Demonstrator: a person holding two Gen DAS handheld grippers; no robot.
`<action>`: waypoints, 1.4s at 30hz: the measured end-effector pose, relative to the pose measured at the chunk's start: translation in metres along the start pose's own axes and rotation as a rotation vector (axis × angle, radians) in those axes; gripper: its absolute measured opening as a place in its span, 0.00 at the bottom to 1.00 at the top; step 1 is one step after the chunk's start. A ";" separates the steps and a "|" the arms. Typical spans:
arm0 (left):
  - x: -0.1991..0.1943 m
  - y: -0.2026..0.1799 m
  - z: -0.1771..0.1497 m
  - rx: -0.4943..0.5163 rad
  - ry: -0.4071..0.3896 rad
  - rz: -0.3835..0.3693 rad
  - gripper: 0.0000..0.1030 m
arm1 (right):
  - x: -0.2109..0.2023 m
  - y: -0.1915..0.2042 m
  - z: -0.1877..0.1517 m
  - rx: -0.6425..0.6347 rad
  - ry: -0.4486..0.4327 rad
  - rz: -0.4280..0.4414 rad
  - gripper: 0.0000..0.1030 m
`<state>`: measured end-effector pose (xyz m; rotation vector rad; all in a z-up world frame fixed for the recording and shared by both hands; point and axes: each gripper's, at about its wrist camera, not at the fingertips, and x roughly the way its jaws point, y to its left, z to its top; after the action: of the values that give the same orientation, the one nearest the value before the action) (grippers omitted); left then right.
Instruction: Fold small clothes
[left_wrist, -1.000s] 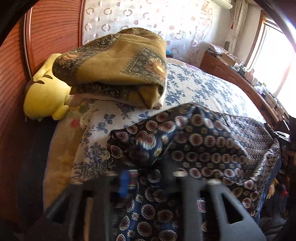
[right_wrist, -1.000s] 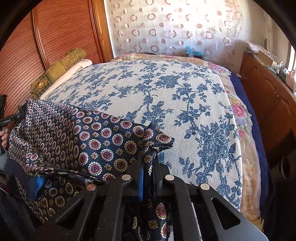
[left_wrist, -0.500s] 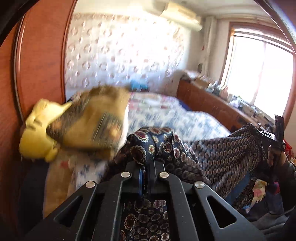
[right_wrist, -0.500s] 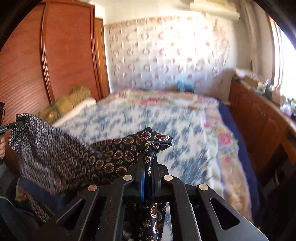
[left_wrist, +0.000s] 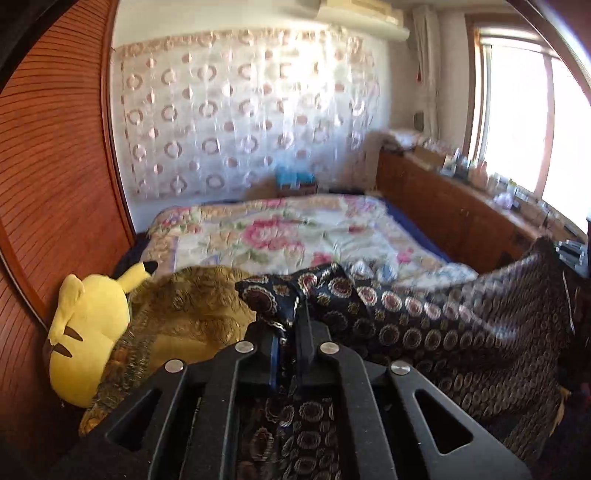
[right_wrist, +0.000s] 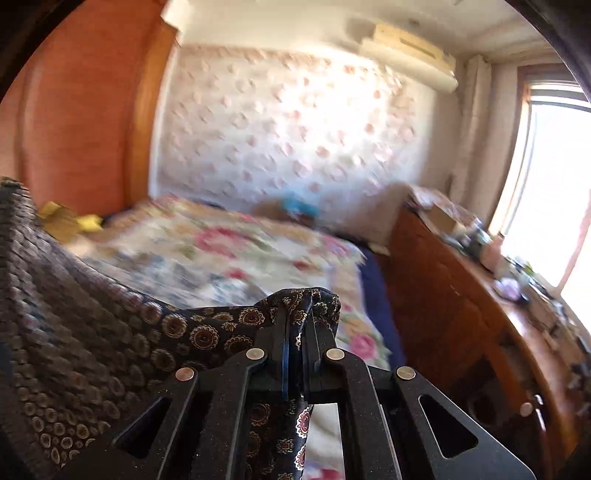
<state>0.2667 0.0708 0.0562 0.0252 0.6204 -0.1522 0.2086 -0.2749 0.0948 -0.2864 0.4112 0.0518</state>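
A dark navy garment with round medallion print (left_wrist: 424, 321) hangs stretched in the air between my two grippers, above the near end of the bed. My left gripper (left_wrist: 291, 314) is shut on one bunched corner of it. My right gripper (right_wrist: 299, 314) is shut on the opposite corner, and the cloth (right_wrist: 92, 332) spreads away to the left in the right wrist view. The right gripper's body shows at the far right edge of the left wrist view (left_wrist: 576, 254). The lower part of the garment is hidden behind the gripper bodies.
The bed has a floral cover (left_wrist: 280, 236). A yellow plush toy (left_wrist: 85, 332) and a folded mustard patterned blanket (left_wrist: 184, 314) lie at its left, against a wooden wardrobe (left_wrist: 48, 192). A wooden cabinet (left_wrist: 454, 214) with clutter runs along the right under the window.
Both grippers have risen and tilted up with the garment, which is lifted off the bed and hangs higher. The views now show the far wall and curtain.
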 end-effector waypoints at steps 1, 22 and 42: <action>0.009 -0.002 -0.007 0.005 0.026 0.004 0.19 | 0.017 -0.002 -0.002 0.013 0.040 -0.017 0.04; 0.010 -0.064 -0.137 0.097 0.222 -0.161 0.76 | -0.012 -0.024 -0.095 0.112 0.238 0.220 0.48; 0.040 -0.099 -0.169 0.214 0.300 -0.184 1.00 | -0.032 -0.045 -0.146 0.084 0.288 0.280 0.61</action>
<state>0.1867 -0.0212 -0.1024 0.2006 0.9043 -0.3976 0.1279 -0.3592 -0.0091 -0.1519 0.7366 0.2689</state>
